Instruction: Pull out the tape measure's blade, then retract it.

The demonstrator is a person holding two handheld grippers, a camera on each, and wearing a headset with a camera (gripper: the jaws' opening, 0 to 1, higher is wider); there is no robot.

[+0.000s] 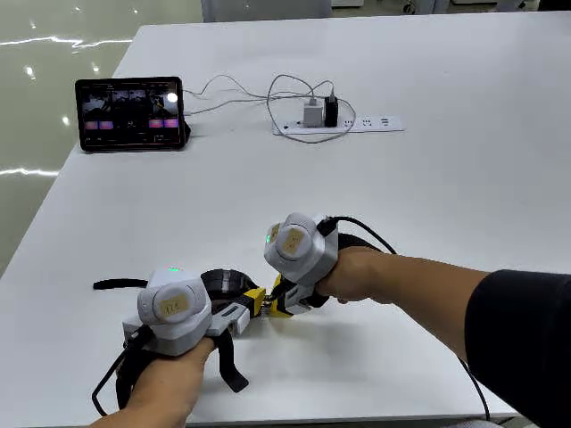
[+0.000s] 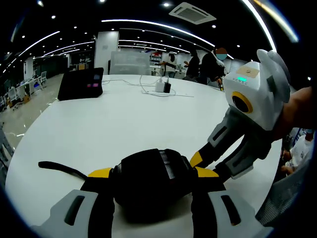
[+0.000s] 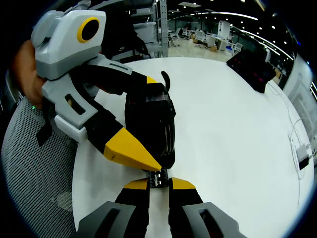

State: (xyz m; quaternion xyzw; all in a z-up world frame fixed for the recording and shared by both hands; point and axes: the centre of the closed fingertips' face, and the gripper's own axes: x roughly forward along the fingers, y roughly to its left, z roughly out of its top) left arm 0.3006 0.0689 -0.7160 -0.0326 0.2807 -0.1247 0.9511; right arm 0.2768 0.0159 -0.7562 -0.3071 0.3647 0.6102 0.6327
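Ready to pull the tape measure [image 3: 148,119].
Left gripper [image 2: 153,173] clamps the hard case [image 2: 153,191]; right gripper [image 3: 159,184] seems pinched on the thin, springy blade tip [image 3: 158,177].

Tape measure [image 3: 148,124]: black rounded case, near worktop [image 1: 428,178] front edge.
Blade [image 3: 158,178] barely out; strap [image 1: 120,284] trails leftward.

One tape measure [image 3: 151,121], two grippers: left gripper [image 2: 153,173] and right gripper [image 3: 158,183], one tablet [image 1: 130,113], one power strip [image 1: 375,123] carrying two plugs, white plug [image 1: 311,114] and black plug [image 1: 331,111], all on one table [image 1: 446,178]
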